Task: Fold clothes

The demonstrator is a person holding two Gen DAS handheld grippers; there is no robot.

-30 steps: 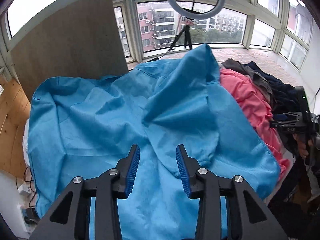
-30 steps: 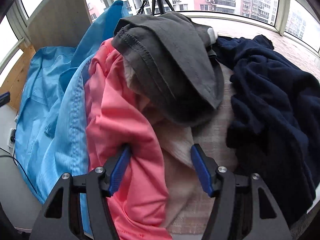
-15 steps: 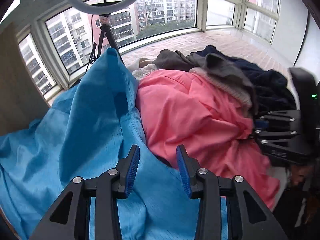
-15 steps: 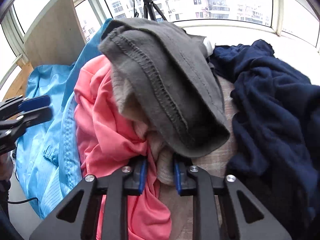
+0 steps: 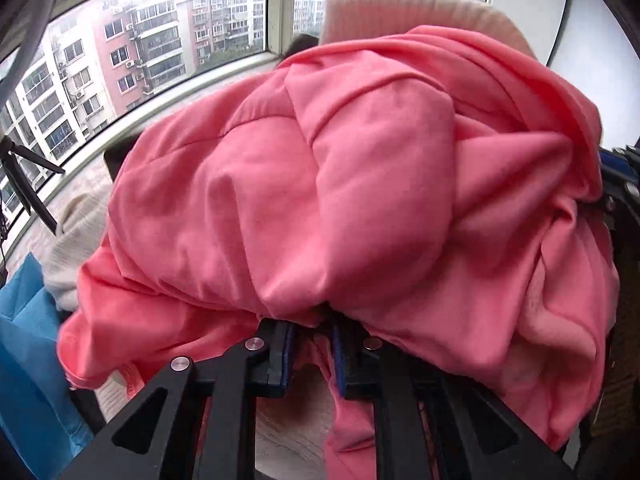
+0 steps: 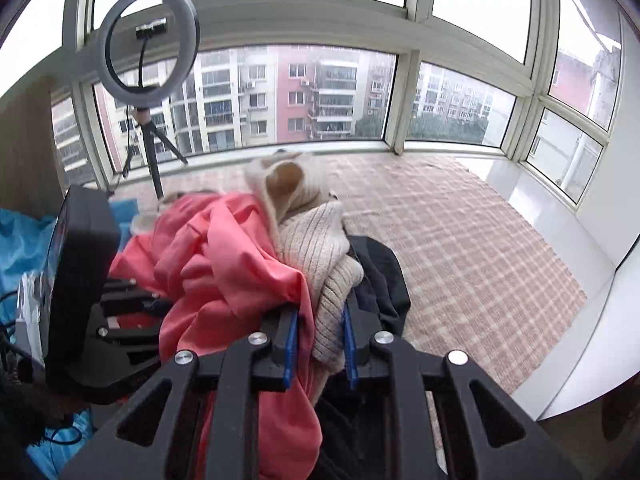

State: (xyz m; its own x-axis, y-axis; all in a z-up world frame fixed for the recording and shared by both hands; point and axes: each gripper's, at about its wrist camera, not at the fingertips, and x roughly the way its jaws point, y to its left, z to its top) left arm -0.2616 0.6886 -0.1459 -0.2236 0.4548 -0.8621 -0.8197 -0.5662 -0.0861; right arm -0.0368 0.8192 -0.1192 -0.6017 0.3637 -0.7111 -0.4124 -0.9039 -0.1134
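Pink garment (image 5: 360, 200) pinched in both hand-held grippers, left (image 5: 313, 350), right (image 6: 319, 344), apparently with beige knit (image 6: 320, 256).

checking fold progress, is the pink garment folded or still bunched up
Bunched up, not folded. The pink garment hangs in loose rumpled folds, pinched by the left gripper and the right gripper.

A crumpled pink garment (image 5: 340, 200) fills mid-frame, bunched with a cream ribbed knit (image 6: 316, 248) and dark cloth (image 6: 380, 276).
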